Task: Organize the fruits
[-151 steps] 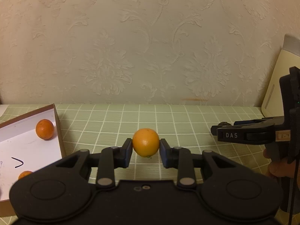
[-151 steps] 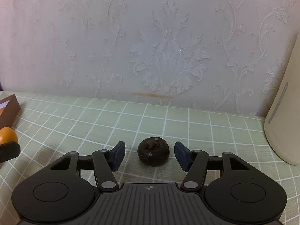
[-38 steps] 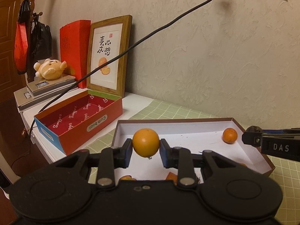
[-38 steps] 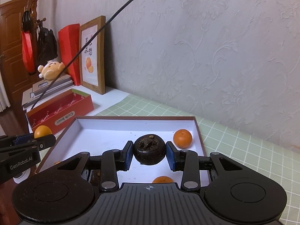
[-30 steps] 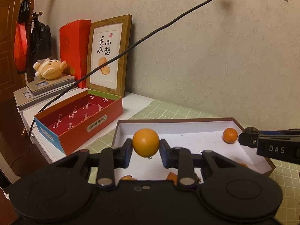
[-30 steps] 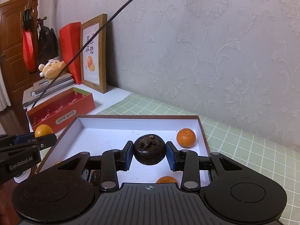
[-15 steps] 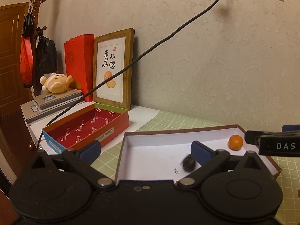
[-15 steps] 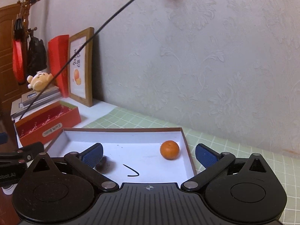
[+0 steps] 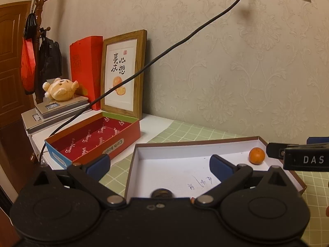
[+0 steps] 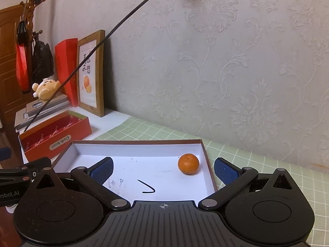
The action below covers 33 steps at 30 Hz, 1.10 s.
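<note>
A shallow white box with a brown rim [image 9: 185, 143] [image 10: 135, 141] lies on the green checked mat. A small orange [image 9: 256, 155] [image 10: 188, 163] sits in its far right corner. A dark round fruit [image 9: 162, 193] shows at the box's near edge, partly hidden behind my left gripper body. My left gripper [image 9: 159, 164] is open and empty above the box. My right gripper [image 10: 163, 169] is open and empty above the box, and it shows at the right in the left wrist view [image 9: 296, 156].
An open red box [image 9: 96, 140] [image 10: 53, 138] stands left of the white box. A framed picture [image 9: 123, 74], a red bag [image 9: 86, 65] and a plush toy [image 9: 60, 88] on flat grey devices stand behind it. A black cable [image 9: 164, 55] hangs from the wall socket.
Both grippers have opened and let their fruits drop into the white box: the left let go of an orange, the right of the dark fruit. Both have risen slightly.
</note>
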Tool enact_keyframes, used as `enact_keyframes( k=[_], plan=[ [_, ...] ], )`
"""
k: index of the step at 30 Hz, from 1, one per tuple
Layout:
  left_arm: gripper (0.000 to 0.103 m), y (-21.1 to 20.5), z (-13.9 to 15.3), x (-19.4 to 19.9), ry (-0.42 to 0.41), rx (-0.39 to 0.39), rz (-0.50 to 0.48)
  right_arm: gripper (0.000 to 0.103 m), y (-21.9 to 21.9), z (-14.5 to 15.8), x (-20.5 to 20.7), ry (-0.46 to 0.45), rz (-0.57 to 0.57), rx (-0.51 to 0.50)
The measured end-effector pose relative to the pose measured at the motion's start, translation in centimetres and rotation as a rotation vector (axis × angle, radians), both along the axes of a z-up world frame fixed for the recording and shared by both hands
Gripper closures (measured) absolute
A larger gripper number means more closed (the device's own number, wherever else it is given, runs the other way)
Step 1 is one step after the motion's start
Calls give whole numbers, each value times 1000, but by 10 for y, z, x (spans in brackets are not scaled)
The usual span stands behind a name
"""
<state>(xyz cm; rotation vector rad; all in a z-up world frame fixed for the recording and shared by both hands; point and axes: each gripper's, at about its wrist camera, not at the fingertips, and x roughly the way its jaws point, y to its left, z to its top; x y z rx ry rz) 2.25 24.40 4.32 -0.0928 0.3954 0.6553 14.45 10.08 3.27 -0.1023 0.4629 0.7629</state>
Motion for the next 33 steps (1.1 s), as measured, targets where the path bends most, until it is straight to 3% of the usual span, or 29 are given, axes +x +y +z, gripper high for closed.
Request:
enact_keyframes(
  k=[10, 18, 26, 33],
  plan=[
    [6, -3, 1, -7, 14, 2, 3, 0, -7, 6, -3, 8, -2, 10],
    [6, -31, 23, -24, 27, 37, -44, 0, -29, 38, -22, 2, 2, 48],
    [6, -79, 51, -91, -26, -7, -94, 0, -110, 70, -88, -49, -13, 53],
    [6, -126, 56, -151, -53, 74, -137, 0, -171, 70, -157, -124, -50, 52]
  ],
)
